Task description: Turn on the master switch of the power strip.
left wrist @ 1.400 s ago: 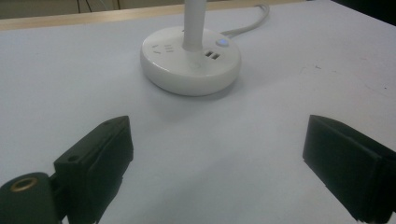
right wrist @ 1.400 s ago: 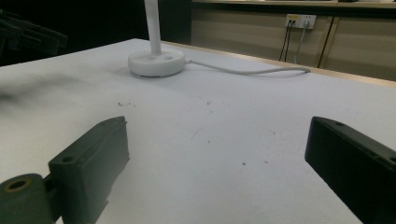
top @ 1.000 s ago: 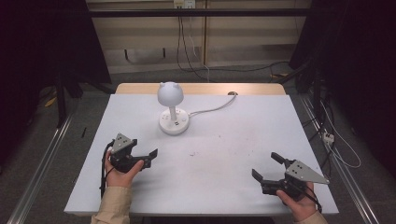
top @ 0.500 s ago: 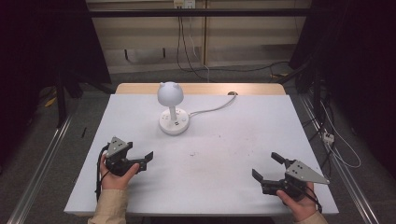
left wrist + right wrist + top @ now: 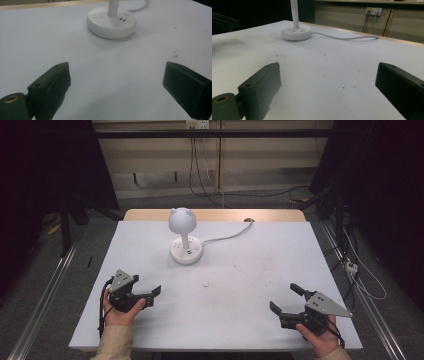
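No readable text, label, brand or number anywhere; marks on lamp (image 5: 183, 236) base too small to read.

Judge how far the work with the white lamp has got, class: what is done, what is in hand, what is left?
Done: nothing visible; the lamp stands untouched on the table. In hand: left gripper and right gripper are both open and empty, well short of it. Left: reaching and handling the lamp.
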### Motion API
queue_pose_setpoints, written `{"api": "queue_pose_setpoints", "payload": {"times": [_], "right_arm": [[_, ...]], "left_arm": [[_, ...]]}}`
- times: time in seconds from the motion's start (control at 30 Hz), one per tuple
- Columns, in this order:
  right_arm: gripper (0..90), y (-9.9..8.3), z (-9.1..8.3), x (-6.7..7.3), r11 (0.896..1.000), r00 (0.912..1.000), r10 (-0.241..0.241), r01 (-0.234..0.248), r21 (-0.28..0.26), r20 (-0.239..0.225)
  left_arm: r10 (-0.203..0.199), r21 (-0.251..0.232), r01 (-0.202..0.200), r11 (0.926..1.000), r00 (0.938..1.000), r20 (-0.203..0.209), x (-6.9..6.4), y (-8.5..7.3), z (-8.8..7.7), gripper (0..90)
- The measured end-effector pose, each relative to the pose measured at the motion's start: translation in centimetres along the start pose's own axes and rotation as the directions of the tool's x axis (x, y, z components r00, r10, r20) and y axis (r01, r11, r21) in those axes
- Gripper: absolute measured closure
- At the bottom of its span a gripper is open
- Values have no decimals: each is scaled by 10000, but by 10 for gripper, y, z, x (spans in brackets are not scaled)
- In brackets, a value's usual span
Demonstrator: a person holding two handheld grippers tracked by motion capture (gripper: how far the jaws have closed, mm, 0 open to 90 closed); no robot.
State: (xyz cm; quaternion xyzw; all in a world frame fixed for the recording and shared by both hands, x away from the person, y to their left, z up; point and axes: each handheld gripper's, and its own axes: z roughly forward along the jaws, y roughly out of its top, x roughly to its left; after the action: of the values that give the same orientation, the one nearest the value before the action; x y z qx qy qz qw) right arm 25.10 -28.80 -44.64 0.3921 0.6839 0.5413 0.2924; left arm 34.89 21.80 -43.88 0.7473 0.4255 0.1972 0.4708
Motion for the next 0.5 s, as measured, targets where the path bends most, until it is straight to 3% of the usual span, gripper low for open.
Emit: {"api": "queue_pose_setpoints", "payload": {"times": [0.5], "right_arm": [[58, 0, 0, 0, 10000, 10000, 8, -8, 5, 19]], "left_arm": [[1, 66, -1, 10000, 10000, -95, 5, -7, -8, 64]]}}
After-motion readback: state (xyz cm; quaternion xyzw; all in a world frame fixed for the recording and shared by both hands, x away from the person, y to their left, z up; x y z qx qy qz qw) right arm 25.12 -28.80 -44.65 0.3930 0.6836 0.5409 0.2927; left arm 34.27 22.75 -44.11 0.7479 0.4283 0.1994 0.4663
